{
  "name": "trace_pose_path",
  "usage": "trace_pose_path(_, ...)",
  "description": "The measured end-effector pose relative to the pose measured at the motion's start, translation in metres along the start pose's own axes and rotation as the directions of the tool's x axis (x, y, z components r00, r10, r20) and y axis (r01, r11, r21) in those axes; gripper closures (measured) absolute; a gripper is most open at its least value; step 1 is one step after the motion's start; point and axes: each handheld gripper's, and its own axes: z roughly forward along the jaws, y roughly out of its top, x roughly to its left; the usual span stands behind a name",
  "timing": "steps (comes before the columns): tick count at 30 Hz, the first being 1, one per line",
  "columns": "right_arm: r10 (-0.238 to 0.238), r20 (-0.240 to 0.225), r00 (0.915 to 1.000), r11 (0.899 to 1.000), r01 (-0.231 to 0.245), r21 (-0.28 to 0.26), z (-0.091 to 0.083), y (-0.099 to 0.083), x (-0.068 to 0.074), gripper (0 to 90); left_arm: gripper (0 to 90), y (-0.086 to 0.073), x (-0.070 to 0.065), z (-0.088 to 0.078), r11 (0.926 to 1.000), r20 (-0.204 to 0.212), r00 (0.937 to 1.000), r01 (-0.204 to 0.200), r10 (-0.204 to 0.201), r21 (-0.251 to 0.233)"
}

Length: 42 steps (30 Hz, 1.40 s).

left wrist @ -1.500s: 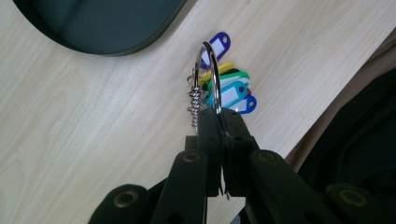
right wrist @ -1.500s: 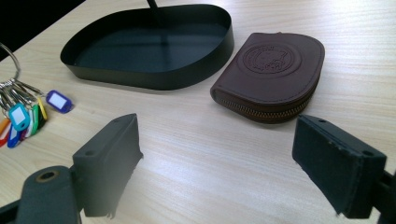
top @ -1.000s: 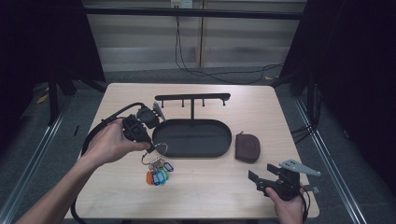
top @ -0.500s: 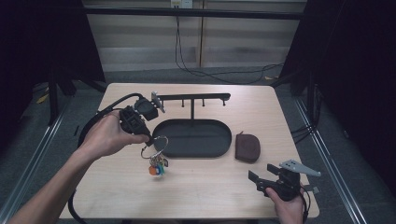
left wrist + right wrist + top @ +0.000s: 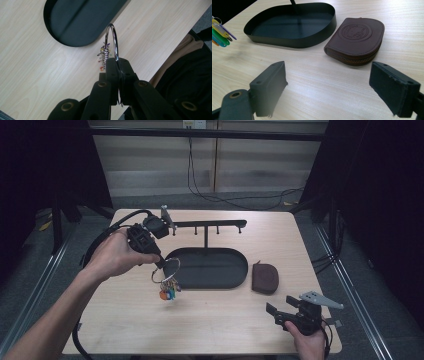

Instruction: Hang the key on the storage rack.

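Lifted since the earlier frames, the key ring [image 5: 168, 270] is hanging off the table [image 5: 120, 330] in the high view, left gripper [image 5: 160, 263] carrying it beside the tray [image 5: 240, 270]; bringing it up slowly should be calming the swinging tags [image 5: 169, 292]. Left gripper view: jaws are clamping the ring. Right gripper view: right gripper [image 5: 327, 87] is waiting with jaws apart near the pouch [image 5: 357, 41], open tabletop between.

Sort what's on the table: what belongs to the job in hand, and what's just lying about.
In the job:
- key ring, clamped in the left gripper
- hook rack above the black tray

Lying about:
- brown pouch
- right gripper, jaws open, holding nothing
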Motion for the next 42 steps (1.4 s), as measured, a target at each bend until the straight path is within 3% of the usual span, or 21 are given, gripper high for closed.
trace_pose_path(2,0.003,0.0,1.0,1.0,-0.003,-0.002,0.0,0.0,0.0,14.4,88.1,0.001,0.001,-0.002,0.9999,0.021,0.9998,-0.005,0.005,-0.009)
trace_pose_path(6,0.001,-0.001,1.0,1.0,-0.001,0.001,0.0,0.0,0.0,14.3,88.1,0.005,0.003,-0.004,1.0,0.012,0.9999,-0.001,0.001,-0.006)
trace_pose_path(11,0.0,-0.002,1.0,1.0,0.0,0.001,0.0,0.0,0.0,14.3,88.2,0.013,0.013,-0.003,0.9991,0.016,0.999,0.042,-0.042,0.001)
trace_pose_path(19,0.003,-0.004,1.0,1.0,-0.003,0.001,0.0,0.0,-0.001,14.3,88.2,0.021,0.027,-0.01,0.9968,0.034,0.9964,0.078,-0.077,-0.02)
trace_pose_path(28,0.0,-0.008,1.0,1.0,0.0,0.008,0.001,0.0,0.0,14.3,88.2,0.031,0.036,-0.012,0.9958,0.042,0.9956,0.085,-0.083,-0.034)
trace_pose_path(31,-0.001,-0.008,1.0,1.0,0.001,0.006,0.001,0.0,0.0,14.3,88.1,0.033,0.038,-0.012,0.9964,0.034,0.9965,0.077,-0.076,-0.036)
trace_pose_path(32,-0.001,-0.008,1.0,1.0,0.001,0.006,0.001,0.0,0.0,14.3,88.1,0.036,0.04,-0.011,0.9979,0.031,0.998,0.057,-0.056,-0.032)
trace_pose_path(42,-0.002,-0.009,1.0,1.0,0.003,0.008,0.001,0.0,0.0,14.3,88.2,0.046,0.05,-0.01,0.9953,0.006,0.9958,0.091,-0.091,-0.033)
